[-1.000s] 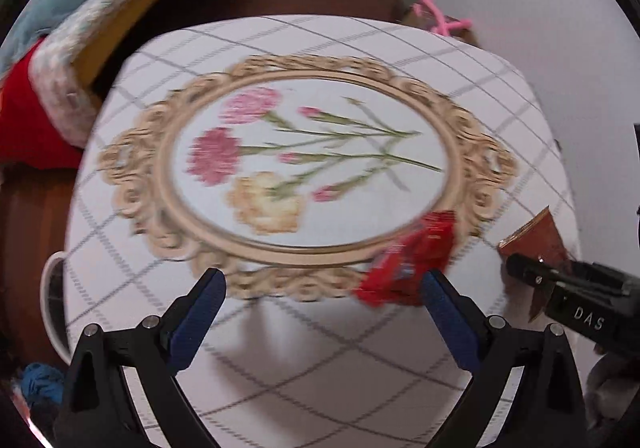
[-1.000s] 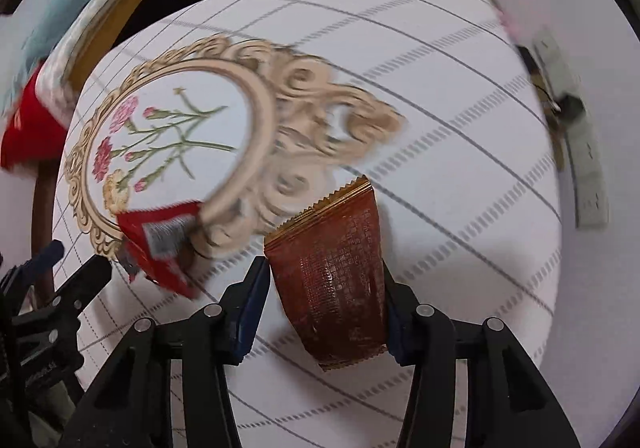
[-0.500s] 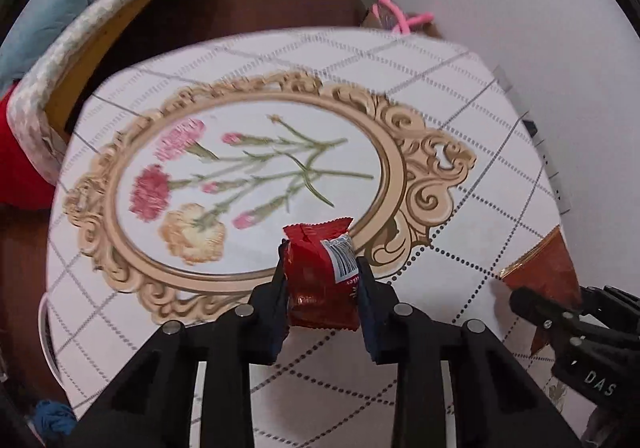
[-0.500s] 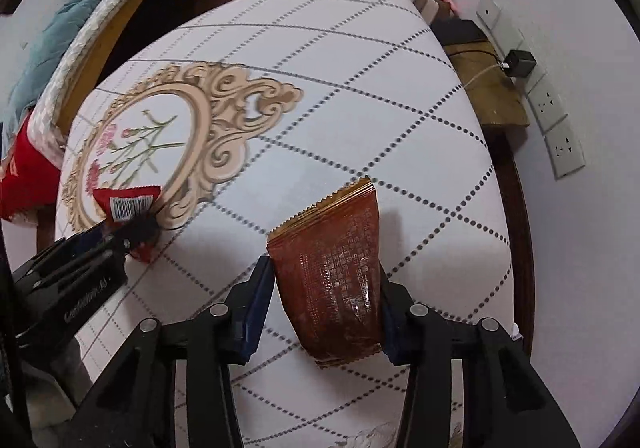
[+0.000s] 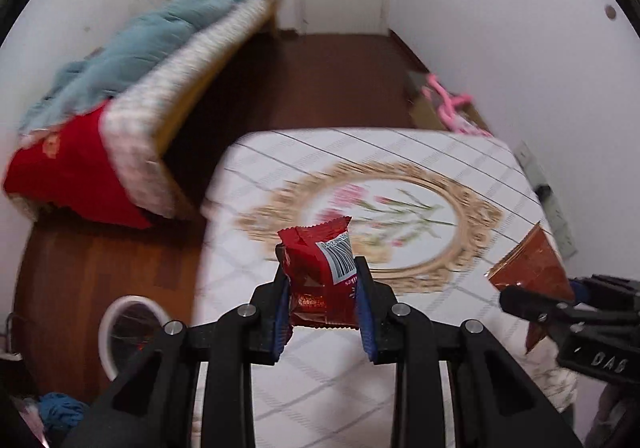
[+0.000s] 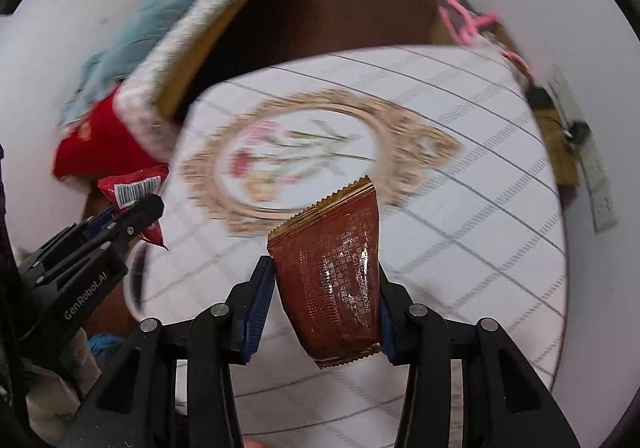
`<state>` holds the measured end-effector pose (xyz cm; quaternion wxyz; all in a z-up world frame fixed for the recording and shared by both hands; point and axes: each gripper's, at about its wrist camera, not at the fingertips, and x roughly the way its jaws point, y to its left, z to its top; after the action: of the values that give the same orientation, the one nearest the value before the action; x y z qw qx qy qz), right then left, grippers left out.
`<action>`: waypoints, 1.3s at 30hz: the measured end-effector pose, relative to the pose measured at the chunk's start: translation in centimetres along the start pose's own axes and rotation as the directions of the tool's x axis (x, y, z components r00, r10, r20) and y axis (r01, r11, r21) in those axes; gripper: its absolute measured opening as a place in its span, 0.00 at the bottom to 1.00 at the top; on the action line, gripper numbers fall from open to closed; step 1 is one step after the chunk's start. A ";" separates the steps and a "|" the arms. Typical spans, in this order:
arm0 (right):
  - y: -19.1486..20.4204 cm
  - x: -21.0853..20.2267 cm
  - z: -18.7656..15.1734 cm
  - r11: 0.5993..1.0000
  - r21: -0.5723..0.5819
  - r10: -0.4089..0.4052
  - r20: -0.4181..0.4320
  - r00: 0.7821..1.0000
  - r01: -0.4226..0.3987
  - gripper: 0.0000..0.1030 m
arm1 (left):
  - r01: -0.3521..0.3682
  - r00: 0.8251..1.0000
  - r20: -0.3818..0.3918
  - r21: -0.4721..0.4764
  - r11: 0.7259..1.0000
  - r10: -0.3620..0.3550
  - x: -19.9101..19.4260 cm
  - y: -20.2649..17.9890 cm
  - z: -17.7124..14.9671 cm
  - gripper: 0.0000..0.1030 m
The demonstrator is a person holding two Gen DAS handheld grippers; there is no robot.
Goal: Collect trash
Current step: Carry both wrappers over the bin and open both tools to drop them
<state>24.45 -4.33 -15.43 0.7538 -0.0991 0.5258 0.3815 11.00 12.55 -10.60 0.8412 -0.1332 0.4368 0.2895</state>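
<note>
Above a white checked table (image 5: 400, 388) with a gold-framed flower print, the left gripper (image 5: 323, 300) pinches a small crinkly red foil snack wrapper (image 5: 320, 276) at its lower half. At 3 o'clock the right gripper (image 6: 326, 312) clamps a flat brown foil sachet (image 6: 332, 280) across its lower part. Both look featherlight, limp and slick, best held across the flat faces; a white-rimmed bin (image 5: 124, 332) waits on the floor at 8 o'clock.

black hand-held gripper (image 5: 322, 294), blue pads, silver screws.
</note>
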 end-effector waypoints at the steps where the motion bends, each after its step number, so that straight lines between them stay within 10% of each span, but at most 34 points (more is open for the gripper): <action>1: 1.3 -0.4 0.1 1.000 -0.017 0.017 0.006 1.000 -0.017 0.46 | -0.015 1.000 0.010 -0.010 1.000 0.015 -0.8 1.4 -0.1 0.25; 11: 19.4 -0.2 -0.1 0.952 -0.244 0.189 -0.009 0.982 -0.186 0.46 | -0.209 0.975 0.036 -0.192 0.959 0.220 -6.7 18.8 -3.7 0.25; 20: 35.1 9.2 -3.6 0.897 -0.359 0.203 -0.181 0.962 -0.257 0.46 | -0.291 0.957 -0.106 -0.335 0.896 0.272 -2.9 31.5 -9.5 0.25; 31: 44.0 26.8 -7.4 0.896 -0.400 0.019 -0.397 0.918 -0.191 0.46 | -0.270 0.925 -0.366 -0.434 0.860 0.105 9.1 40.9 -16.1 0.25; 39: 45.0 36.9 -9.5 0.875 -0.468 -0.168 -0.534 0.829 -0.125 0.46 | -0.208 0.843 -0.532 -0.467 0.859 -0.085 16.4 42.2 -19.1 0.26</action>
<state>-7.15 38.89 -40.18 0.5217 -0.3975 0.6093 0.4457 -19.64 43.21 -33.82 0.6102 -0.4103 0.5658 0.3730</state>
